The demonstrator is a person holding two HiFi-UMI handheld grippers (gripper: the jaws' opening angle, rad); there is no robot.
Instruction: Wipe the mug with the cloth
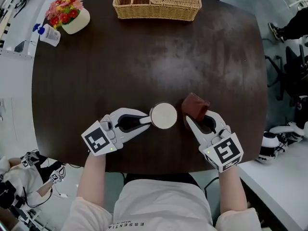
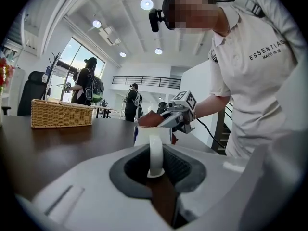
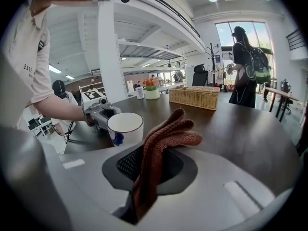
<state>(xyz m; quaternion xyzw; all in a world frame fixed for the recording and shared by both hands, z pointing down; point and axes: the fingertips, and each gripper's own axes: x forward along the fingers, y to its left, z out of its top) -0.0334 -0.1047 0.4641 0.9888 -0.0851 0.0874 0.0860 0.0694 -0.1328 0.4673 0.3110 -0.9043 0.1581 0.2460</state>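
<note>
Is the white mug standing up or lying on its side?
Upright. The mug shows its round rim from above, standing on the table, handle in the left gripper.

Cropping the wicker basket (image 1: 157,1) at the head view's top edge. Burying part of the handle of the mug (image 1: 163,115) between the jaws of the left hand-held gripper (image 1: 146,121) there. Swallowing the lower end of the cloth (image 3: 163,138) inside the right hand-held gripper (image 3: 147,172). Screening the near edge of the table (image 1: 144,66) behind arms and torso. Keeping the label of the bottle (image 1: 48,34) too small for reading.
</note>
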